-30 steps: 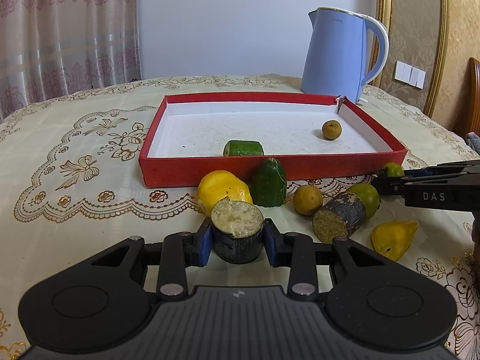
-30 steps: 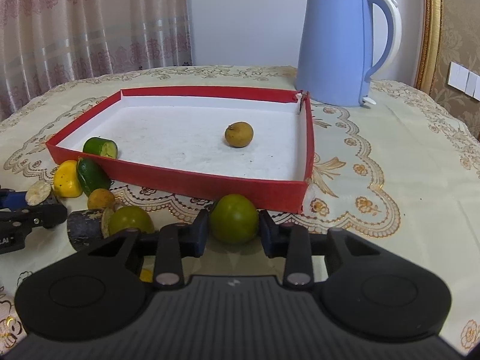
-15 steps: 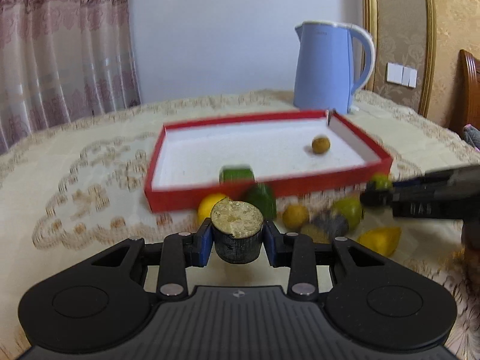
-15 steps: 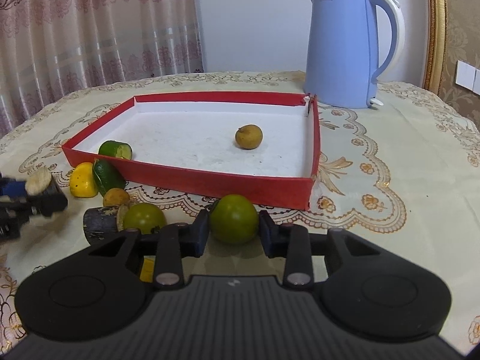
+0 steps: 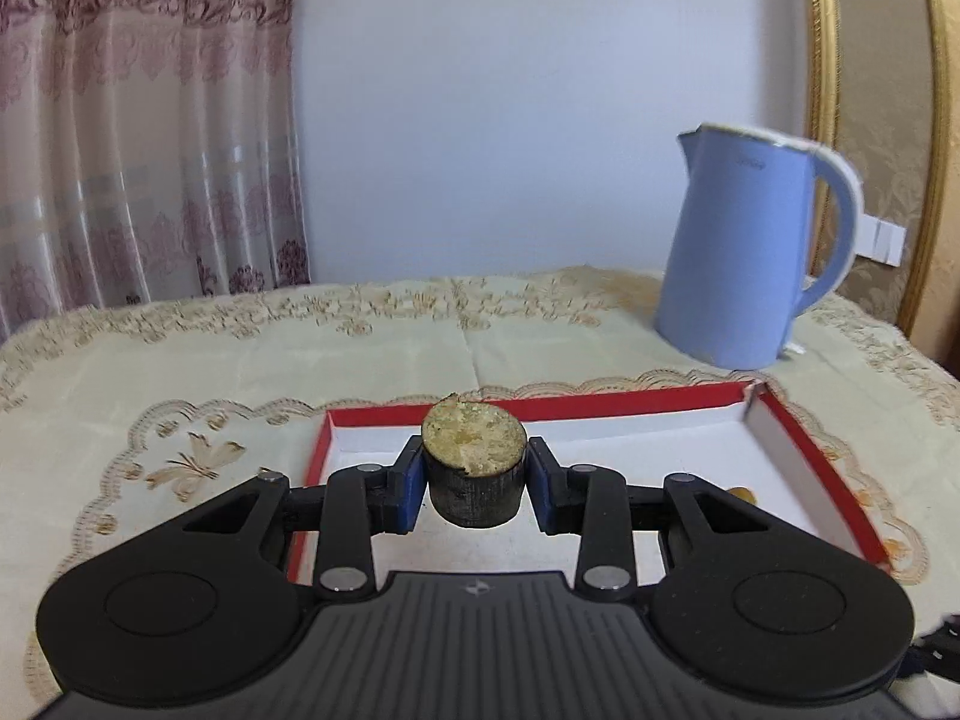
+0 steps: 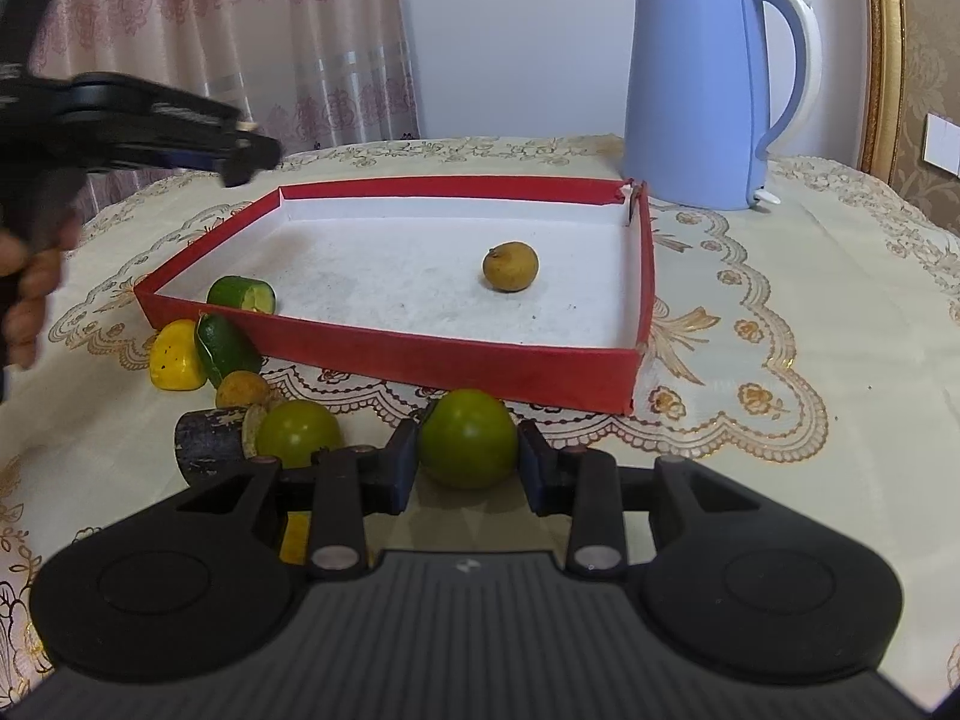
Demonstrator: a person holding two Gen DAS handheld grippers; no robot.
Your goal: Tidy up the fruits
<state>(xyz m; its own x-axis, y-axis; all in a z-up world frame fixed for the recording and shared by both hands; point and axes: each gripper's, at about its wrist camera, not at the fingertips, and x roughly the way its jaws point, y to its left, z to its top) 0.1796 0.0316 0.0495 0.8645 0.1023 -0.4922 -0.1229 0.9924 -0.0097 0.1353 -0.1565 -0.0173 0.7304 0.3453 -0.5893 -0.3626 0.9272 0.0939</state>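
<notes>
The left gripper (image 5: 474, 483) clamps a dark-skinned cut cylinder of fruit (image 5: 473, 468) above the red-walled, white-floored cardboard tray (image 6: 420, 354). Just before the tray's near wall, the right gripper (image 6: 467, 462) grips 1 round green fruit (image 6: 467, 439).

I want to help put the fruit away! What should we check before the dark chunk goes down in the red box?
1. Left tool grips the dark chunk firmly: ok, both blue pads press its sides.
2. Chunk is over the red box: ok, in the left wrist view the white floor shows behind and below it.
3. Landing spot is free: cannot tell, the tool hides the floor right under it.
4. Cucumber piece and small brown fruit already in the box are out of the way: cannot tell.
5. Right tool holds the green fruit beside the box, clear of the left one: ok.
</notes>
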